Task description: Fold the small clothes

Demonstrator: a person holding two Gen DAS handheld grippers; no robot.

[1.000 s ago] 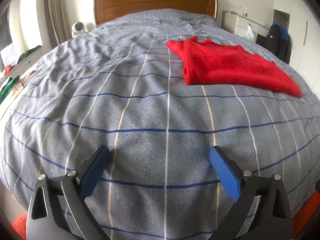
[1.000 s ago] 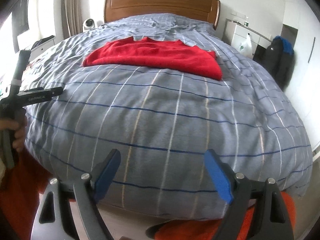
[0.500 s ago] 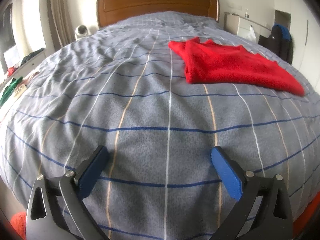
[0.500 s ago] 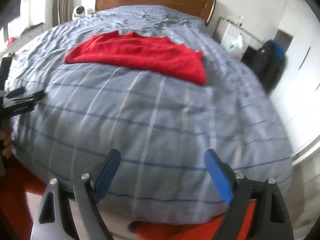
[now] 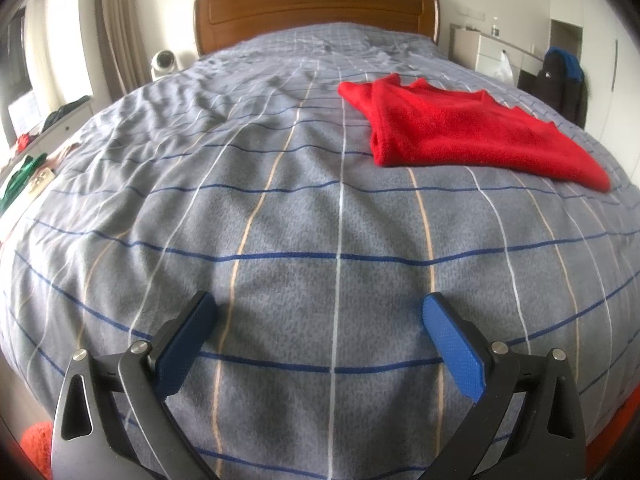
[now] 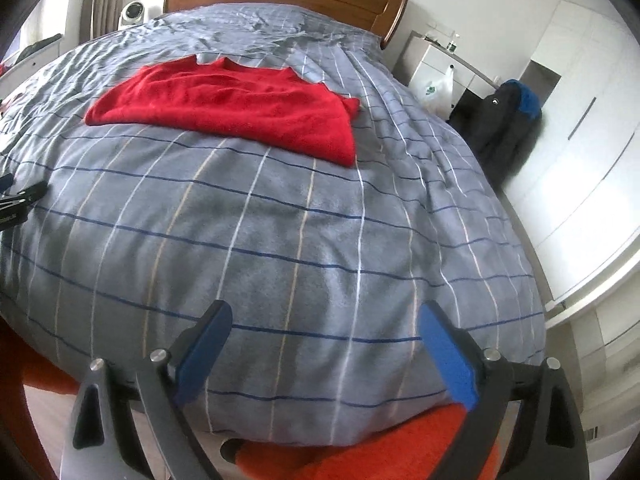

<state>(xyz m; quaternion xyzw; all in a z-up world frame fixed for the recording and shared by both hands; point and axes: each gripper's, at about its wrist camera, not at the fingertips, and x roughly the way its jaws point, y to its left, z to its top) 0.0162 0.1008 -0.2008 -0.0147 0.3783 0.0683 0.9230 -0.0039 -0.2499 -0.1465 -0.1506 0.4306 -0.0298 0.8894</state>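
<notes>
Red garment (image 5: pixel 460 132) lying flat on the checked grey bedspread (image 5: pixel 280 220), on the headboard side of the bed's middle, well apart from both grippers and untouched. Already doubled over lengthwise by the look of it, with a thick rolled fold along the end seen nearest in the left wrist view and a notched neckline edge facing the wooden headboard (image 5: pixel 316 4). Left gripper (image 5: pixel 320 316) poised low over bare bedspread at the foot end, far from the headboard, blue pads spread wide with nothing between them. Right gripper (image 6: pixel 326 324) likewise over the foot-end edge of the bedspread, jaws just been opening and now standing wide, empty too. Fleecy, knitted-looking cloth: judged soft, light and limp, sure to sag and drape once lifted, not slippery, nothing fragile about it. Likely to cling a little to the fuzzy bedspread, so better lifted clear than dragged. Best taken at two corners of one short end, one gripper to each, pinching through every layer so the existing fold stays together; a bite on the top layer alone would probably peel it open. Thick folded edge good for a firm pinch, thin single edges apt to slip out. Dark backpack (image 6: pixel 508 120) and white cabinet (image 6: pixel 432 64) beside the bed, to one side of the headboard, out of the way.
</notes>
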